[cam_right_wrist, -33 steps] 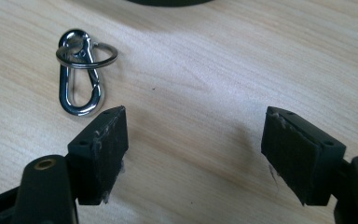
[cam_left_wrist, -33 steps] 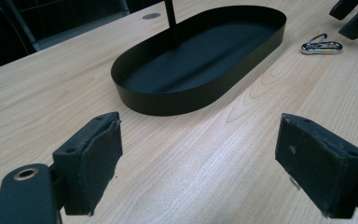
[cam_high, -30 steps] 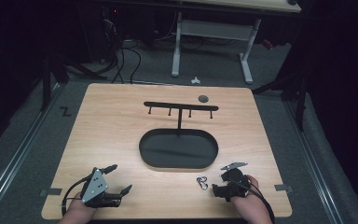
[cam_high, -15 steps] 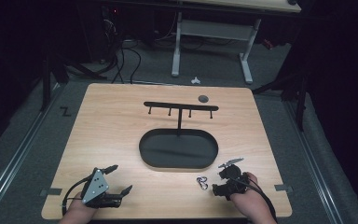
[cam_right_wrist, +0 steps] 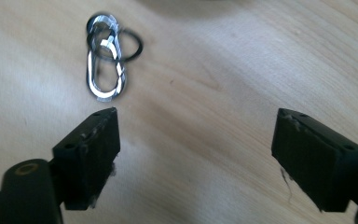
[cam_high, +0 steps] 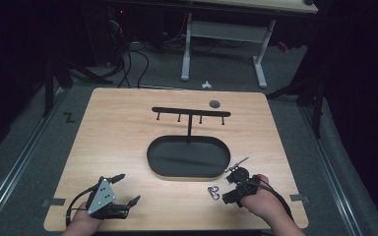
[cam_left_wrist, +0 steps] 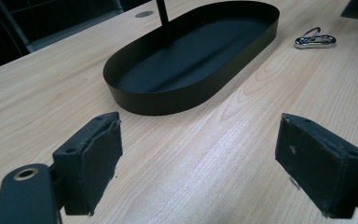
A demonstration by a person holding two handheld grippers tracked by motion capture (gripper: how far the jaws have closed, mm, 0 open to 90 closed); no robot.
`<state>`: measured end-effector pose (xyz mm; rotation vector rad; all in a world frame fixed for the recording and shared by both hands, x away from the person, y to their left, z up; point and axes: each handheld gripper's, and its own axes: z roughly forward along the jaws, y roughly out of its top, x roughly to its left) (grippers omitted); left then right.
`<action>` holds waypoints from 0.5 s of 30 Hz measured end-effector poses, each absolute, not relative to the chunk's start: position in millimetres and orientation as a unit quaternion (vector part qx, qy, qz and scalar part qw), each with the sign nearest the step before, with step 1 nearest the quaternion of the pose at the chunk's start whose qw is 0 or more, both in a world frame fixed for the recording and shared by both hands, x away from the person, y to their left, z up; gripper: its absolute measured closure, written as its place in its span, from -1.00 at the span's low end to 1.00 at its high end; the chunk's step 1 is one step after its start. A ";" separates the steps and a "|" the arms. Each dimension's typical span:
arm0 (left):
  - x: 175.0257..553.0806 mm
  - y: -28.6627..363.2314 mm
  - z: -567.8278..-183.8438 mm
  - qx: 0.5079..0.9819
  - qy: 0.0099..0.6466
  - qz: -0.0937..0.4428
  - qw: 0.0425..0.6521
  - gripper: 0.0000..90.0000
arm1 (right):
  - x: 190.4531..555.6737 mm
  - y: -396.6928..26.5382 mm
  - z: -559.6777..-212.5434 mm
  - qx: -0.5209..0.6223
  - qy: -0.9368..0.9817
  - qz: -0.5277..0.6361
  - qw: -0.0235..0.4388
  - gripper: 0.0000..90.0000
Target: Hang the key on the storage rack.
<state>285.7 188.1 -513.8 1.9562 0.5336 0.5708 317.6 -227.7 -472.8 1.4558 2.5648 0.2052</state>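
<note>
Dark floor surrounds a wooden table (cam_high: 128, 128) bearing a black oval tray (cam_high: 157, 162) with a hook stand (cam_high: 191, 113). Both the left gripper (cam_high: 123, 189) and the right gripper (cam_high: 241, 169) stand apart, the right's jaws having just been opening with nothing between them, a carabiner (cam_high: 213, 191) on the table just left of it.

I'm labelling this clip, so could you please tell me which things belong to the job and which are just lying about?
Job: carabiner, hook stand, tray, right gripper.
Lying about: grey disc, left gripper.

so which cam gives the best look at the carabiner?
Right gripper view: the carabiner is close, with its clip shape and black ring visible, though slightly blurred. Left gripper view shows it smaller, side-on. High view shows a tiny glint.
</note>
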 end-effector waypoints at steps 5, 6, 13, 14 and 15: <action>285.4 188.8 -512.9 0.806 0.219 0.235 0.497 -0.66 | 314.5 -216.8 -474.5 0.472 0.877 0.057 0.069 -0.66; 285.5 188.6 -512.8 0.806 0.218 0.236 0.497 -0.66 | 314.6 -215.3 -475.8 0.469 0.879 0.059 0.064 -0.66; 285.4 187.7 -513.4 0.807 0.218 0.235 0.496 -0.66 | 315.6 -202.8 -483.2 0.462 0.883 0.061 0.052 -0.46; 285.5 187.7 -513.4 0.807 0.218 0.235 0.496 -0.66 | 316.1 -198.9 -485.6 0.456 0.886 0.067 0.046 -0.20; 285.5 187.7 -513.4 0.807 0.218 0.235 0.496 -0.66 | 316.1 -198.9 -485.6 0.456 0.886 0.067 0.046 -0.20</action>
